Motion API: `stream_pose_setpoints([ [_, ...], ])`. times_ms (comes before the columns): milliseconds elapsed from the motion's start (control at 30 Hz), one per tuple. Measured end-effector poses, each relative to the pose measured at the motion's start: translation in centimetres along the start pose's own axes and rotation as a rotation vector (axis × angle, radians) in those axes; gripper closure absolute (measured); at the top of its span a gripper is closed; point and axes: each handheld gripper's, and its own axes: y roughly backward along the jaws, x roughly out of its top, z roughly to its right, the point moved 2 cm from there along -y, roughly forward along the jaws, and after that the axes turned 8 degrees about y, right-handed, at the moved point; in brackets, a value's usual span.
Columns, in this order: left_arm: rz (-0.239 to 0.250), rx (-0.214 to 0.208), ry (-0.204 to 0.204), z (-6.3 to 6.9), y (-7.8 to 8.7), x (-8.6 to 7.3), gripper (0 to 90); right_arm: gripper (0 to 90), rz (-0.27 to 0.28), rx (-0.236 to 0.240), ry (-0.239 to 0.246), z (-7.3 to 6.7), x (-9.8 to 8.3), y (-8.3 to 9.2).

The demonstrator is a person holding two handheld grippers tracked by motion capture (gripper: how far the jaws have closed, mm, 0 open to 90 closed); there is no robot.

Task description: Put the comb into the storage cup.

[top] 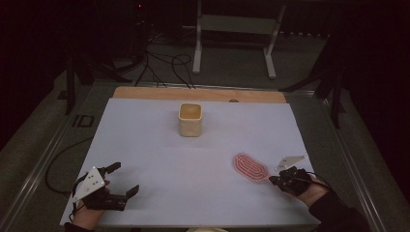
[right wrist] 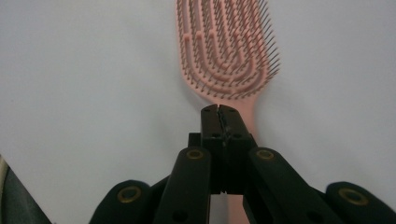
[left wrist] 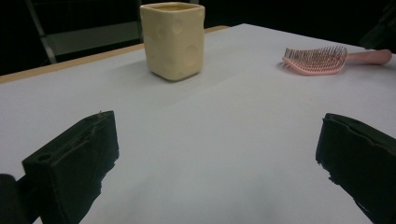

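Gripping the pink hairbrush (right wrist: 227, 51) by its handle, my right tool (right wrist: 218, 112) had its jaws pressed together, bristle head straight ahead of the tips on the desk (top: 159, 154). My left tool (top: 121, 178) rested wide open, holding nothing, yellow cup (left wrist: 173, 39) well ahead.

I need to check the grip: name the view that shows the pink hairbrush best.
The right gripper view: the pink hairbrush lies close, bristles up, its handle under the shut right gripper. The left gripper view shows it side-on, far off; the high view shows it small.
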Motion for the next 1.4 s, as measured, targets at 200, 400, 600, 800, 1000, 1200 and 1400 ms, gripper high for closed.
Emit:
stream_pose_setpoints([
  [200, 0.001, 0.000, 0.001, 0.0, 0.0, 0.0, 0.1, 85.9, -0.015, 0.022, 0.037, 0.9, 0.5, 0.8],
  [400, 0.002, 0.000, 0.002, 0.0, 0.0, 0.0, 0.1, 72.4, -0.039, 0.040, 0.058, 1.7, 0.5, 0.7],
  [600, 0.000, 0.000, 0.001, 0.0, 0.0, 0.0, 0.1, 55.2, -0.063, 0.059, 0.077, 1.9, 0.6, 0.5],
  [800, 0.000, -0.001, 0.000, 0.0, 0.0, 0.0, 0.1, 38.3, -0.097, 0.098, 0.087, 2.1, 0.7, 0.1],
  [1000, 0.000, -0.002, 0.001, 0.0, 0.0, 0.0, 0.1, 22.5, -0.128, 0.118, 0.111, 2.1, 0.8, -0.5],
  [1200, -0.003, -0.004, 0.000, 0.0, -0.1, 0.0, 0.1, 13.4, -0.144, 0.149, 0.122, 2.1, 1.0, -0.8],
  [1400, -0.002, -0.004, 0.000, 0.0, -0.1, 0.0, 0.1, 14.2, -0.184, 0.152, 0.142, 2.2, 1.3, -1.3],
])
